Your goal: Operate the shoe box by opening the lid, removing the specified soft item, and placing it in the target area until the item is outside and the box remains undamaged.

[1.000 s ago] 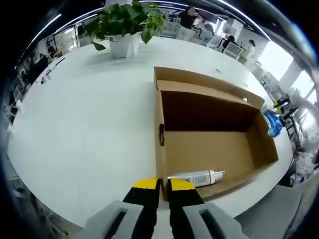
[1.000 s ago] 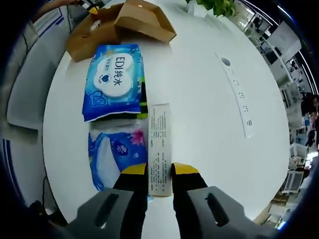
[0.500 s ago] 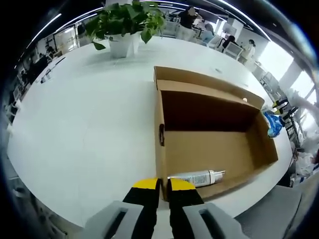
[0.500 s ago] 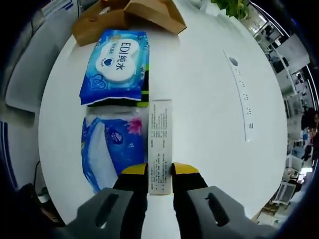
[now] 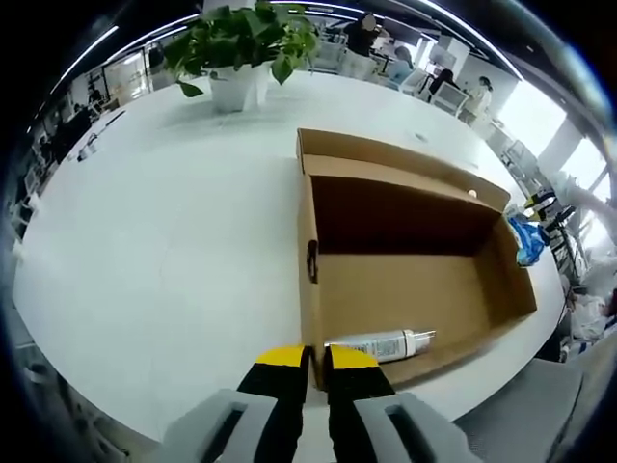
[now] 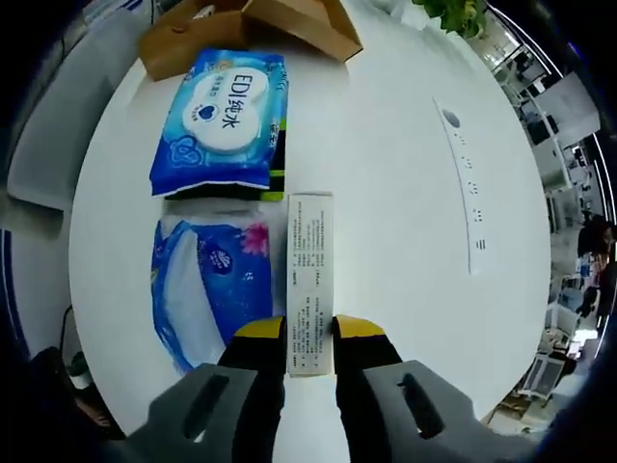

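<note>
The slim white carton (image 6: pixel 310 280) lies on the white table (image 6: pixel 405 193) with its long axis running straight away from the right gripper (image 6: pixel 309 330), and its near end sits between that gripper's yellow-tipped jaws, which appear closed on it. It is already outside the shoe box (image 6: pixel 241 34), which stands at the far edge of the right gripper view, well apart from the carton. Just beside the carton on one long side lie two soft blue packs: a tissue pack (image 6: pixel 207 289) nearest the gripper and a wet-wipe pack (image 6: pixel 224 121) beyond it, touching or nearly touching each other. They leave no room on that side, so I judge any setting-down or release should keep to the carton's present line or the bare table on the other side

In the left gripper view the box (image 5: pixel 405 260) lies open, lid folded back, holding a white bottle (image 5: pixel 381 344) against its near wall. The left gripper (image 5: pixel 308 359) hangs just beside the box's near corner, jaws together and empty. A potted plant (image 5: pixel 241 48) stands far across the table
</note>
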A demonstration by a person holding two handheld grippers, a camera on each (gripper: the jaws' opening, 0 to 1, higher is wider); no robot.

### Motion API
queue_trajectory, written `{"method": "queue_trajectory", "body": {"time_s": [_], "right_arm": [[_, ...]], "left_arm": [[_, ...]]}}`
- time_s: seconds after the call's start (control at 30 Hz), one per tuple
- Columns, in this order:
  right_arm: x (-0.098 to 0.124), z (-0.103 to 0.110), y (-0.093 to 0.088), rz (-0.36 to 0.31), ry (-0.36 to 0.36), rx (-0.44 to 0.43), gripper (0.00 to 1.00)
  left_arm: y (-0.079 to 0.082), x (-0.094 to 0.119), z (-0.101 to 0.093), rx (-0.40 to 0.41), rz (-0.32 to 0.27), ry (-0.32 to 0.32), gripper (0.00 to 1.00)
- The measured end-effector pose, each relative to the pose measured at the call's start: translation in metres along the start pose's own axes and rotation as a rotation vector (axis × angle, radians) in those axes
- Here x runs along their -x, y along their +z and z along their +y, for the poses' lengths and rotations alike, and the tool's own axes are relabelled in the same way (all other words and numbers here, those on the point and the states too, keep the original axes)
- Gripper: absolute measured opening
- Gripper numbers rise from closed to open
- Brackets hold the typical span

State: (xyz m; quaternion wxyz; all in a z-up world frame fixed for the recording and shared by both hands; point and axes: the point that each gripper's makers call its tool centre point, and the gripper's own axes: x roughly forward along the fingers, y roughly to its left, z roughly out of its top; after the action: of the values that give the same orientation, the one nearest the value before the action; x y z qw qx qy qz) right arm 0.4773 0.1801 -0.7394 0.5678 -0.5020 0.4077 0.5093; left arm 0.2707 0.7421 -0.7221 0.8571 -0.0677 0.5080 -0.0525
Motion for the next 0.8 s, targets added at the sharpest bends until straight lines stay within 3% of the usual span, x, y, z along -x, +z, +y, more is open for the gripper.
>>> {"method": "queue_trajectory", "body": {"time_s": [0.4, 0.67, 0.8], "right_arm": [[0.004, -0.009, 0.007, -0.013, -0.050, 0.013, 0.22], [0.016, -0.010, 0.018, -0.048, -0.087, -0.009, 0.31], [0.025, -0.007, 0.023, -0.064, -0.104, -0.038, 0.34]], "left_arm": [[0.001, -0.001, 0.000, -0.008, -0.011, 0.000, 0.07], [0.005, -0.002, 0.001, -0.085, -0.041, 0.005, 0.08], [0.006, 0.000, 0.001, -0.115, -0.053, 0.000, 0.16]]}}
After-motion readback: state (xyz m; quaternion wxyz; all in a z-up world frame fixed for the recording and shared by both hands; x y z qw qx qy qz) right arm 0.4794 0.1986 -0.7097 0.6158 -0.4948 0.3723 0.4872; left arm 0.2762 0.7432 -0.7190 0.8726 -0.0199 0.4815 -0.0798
